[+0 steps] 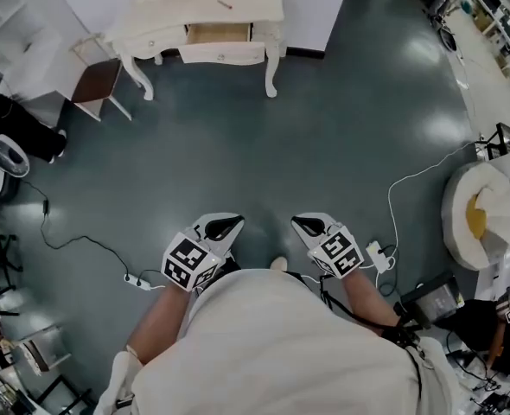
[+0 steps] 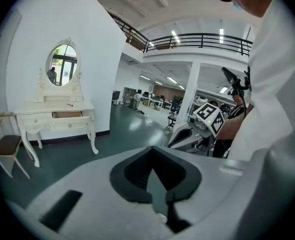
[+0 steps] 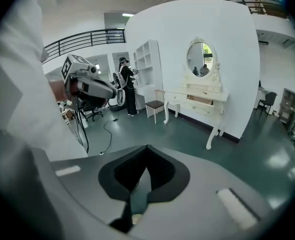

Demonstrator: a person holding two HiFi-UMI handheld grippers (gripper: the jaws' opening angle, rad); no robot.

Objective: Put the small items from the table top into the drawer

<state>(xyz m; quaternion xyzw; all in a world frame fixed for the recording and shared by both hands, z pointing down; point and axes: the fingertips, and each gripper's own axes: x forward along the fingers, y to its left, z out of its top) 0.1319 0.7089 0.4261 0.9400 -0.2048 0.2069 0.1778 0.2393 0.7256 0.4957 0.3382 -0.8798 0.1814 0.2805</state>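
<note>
The left gripper (image 1: 226, 227) and the right gripper (image 1: 310, 226) are both held close in front of the person's body, side by side over the dark green floor (image 1: 281, 154). They point toward the far wall, well apart from the furniture. In the left gripper view the jaws are pressed together at their tips with nothing between them. The right gripper view shows the same: jaws closed, empty.

The white dressing table (image 1: 177, 14) stands against the wall at the far side of the room. Its middle drawer (image 1: 219, 34) is pulled out, showing a bare wooden inside. On the table top lies one small red item (image 1: 226, 4) – thin and short, too small to tell what it is. An oval mirror (image 2: 63, 65) rises at the back of the table.

Just beside the table, to its left in the head view, stands a stool (image 1: 98, 79) with a brown seat. A thin black cable (image 1: 73, 245) trails across the floor to a white power strip (image 1: 137, 279) near the left gripper.
</note>
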